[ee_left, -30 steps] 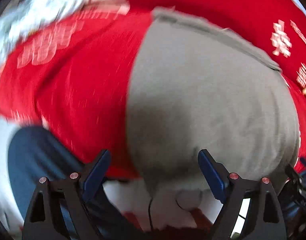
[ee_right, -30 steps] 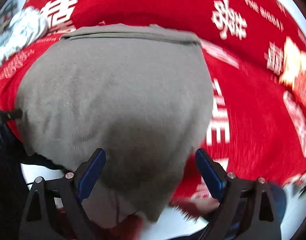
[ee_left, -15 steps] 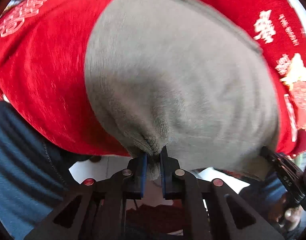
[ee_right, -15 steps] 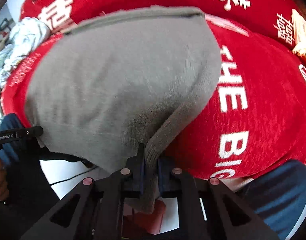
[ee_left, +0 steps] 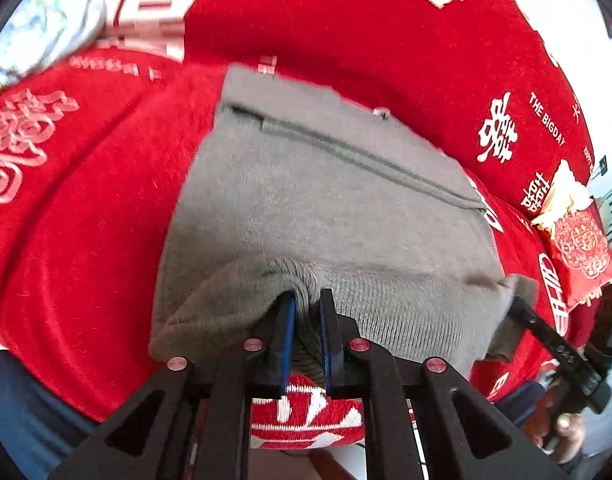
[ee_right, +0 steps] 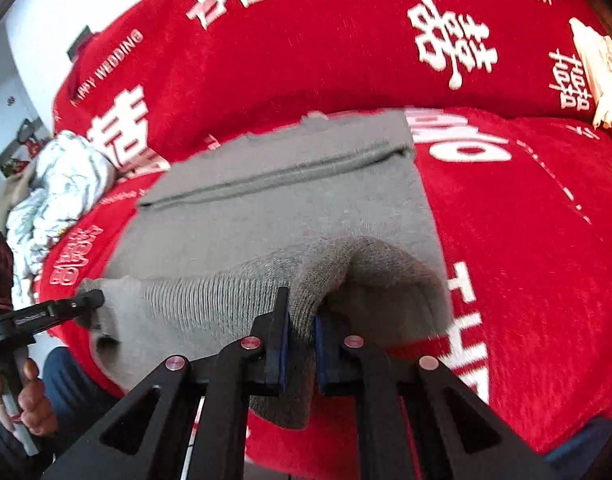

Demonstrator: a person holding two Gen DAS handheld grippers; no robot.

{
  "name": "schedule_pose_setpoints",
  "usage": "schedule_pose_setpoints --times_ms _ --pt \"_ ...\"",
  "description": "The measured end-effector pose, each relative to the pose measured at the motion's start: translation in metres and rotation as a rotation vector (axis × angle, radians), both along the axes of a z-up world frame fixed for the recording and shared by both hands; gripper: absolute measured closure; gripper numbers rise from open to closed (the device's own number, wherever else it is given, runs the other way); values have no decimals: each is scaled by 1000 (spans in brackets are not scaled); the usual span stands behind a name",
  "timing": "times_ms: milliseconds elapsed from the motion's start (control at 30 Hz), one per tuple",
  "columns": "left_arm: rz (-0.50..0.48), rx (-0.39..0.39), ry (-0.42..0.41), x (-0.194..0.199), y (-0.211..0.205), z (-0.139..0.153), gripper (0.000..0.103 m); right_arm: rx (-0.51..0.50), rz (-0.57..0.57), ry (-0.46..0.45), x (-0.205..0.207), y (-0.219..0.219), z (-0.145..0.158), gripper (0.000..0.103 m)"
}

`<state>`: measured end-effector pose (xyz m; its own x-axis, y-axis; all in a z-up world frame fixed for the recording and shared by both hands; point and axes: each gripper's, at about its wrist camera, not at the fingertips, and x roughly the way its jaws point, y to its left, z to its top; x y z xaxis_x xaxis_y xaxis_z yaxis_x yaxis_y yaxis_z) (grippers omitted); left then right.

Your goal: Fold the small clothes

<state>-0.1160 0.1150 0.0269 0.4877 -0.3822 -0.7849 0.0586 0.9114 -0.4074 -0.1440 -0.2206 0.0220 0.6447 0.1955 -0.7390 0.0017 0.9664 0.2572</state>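
Observation:
A grey knitted garment [ee_left: 325, 200] lies on a red blanket [ee_left: 86, 240] with white lettering. Its near hem is lifted off the blanket and curls over toward the far end. My left gripper [ee_left: 307, 304] is shut on the hem's left part, with knit bunched between the blue pads. My right gripper [ee_right: 302, 308] is shut on the hem's right corner [ee_right: 306, 300], a fold of fabric hanging below it. The same garment [ee_right: 286, 208] fills the middle of the right wrist view. Each view shows the other gripper at the hem's far side: the right one [ee_left: 521, 308] and the left one [ee_right: 94, 300].
A pale patterned cloth [ee_right: 54, 196] is bunched at the blanket's left side. A red and cream bundle [ee_left: 573, 232] sits at the right. A hand [ee_right: 30, 400] holds the left gripper's handle. Dark blue trousers [ee_left: 22, 412] show below the blanket's near edge.
Both grippers went from wide open to shut on the garment's near hem. They then rose and carried the hem forward, so it now curls over the garment's body.

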Motion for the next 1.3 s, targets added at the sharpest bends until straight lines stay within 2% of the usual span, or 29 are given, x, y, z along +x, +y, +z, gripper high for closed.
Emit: schedule_pose_setpoints --times_ms 67,133,167,200,267,300,333,400,533,667,767,833,900,933,1067,1133,1167,1200,1267,1300 --pt "4 -64 49 -2 3 -14 89 7 2 29 5 3 -10 91" --pt "-1 -134 63 -12 13 -18 75 13 12 41 1 4 -15 87" --pt "-6 -149 67 -16 15 -18 60 18 10 40 -1 2 -16 85" --pt "-12 -161 62 -24 18 -17 40 37 13 38 -3 0 -16 78" --pt "5 -157 35 -39 20 -12 19 54 14 23 -7 -3 -14 65" --pt "17 -152 18 -45 21 -10 18 48 8 14 -11 -5 -12 52" --pt "15 -160 10 -49 21 -9 18 51 7 8 -14 -6 -11 45" --pt "8 -208 37 -49 20 -13 18 71 13 0 -17 -7 -10 44" --pt "11 -343 148 -33 11 -27 18 97 12 23 -10 -6 -14 44" --pt "50 -368 152 -41 11 -25 18 114 16 29 -9 -9 -15 45" --pt "75 -431 157 -56 18 -24 18 121 21 27 -12 -10 -14 45" --pt "76 -399 143 -60 13 -21 18 124 19 26 -13 -10 -15 45" --pt "91 -299 123 -60 8 -18 18 114 21 26 -12 -9 -17 45" --pt "111 -276 117 -59 7 -17 18 109 22 26 -11 -8 -17 45" --pt "177 -338 135 -52 12 -23 19 94 30 24 -12 -5 -17 45" --pt "200 -320 150 -47 10 -30 24 95 30 23 -11 -5 -17 45" --pt "207 -327 157 -46 10 -34 38 95 29 23 -11 -5 -17 45" --pt "208 -333 167 -45 11 -38 46 94 29 23 -11 -5 -17 45" --pt "219 -351 164 -47 14 -41 48 91 29 22 -11 -4 -17 45" --pt "217 -357 155 -49 16 -41 57 89 30 21 -11 -4 -17 45"
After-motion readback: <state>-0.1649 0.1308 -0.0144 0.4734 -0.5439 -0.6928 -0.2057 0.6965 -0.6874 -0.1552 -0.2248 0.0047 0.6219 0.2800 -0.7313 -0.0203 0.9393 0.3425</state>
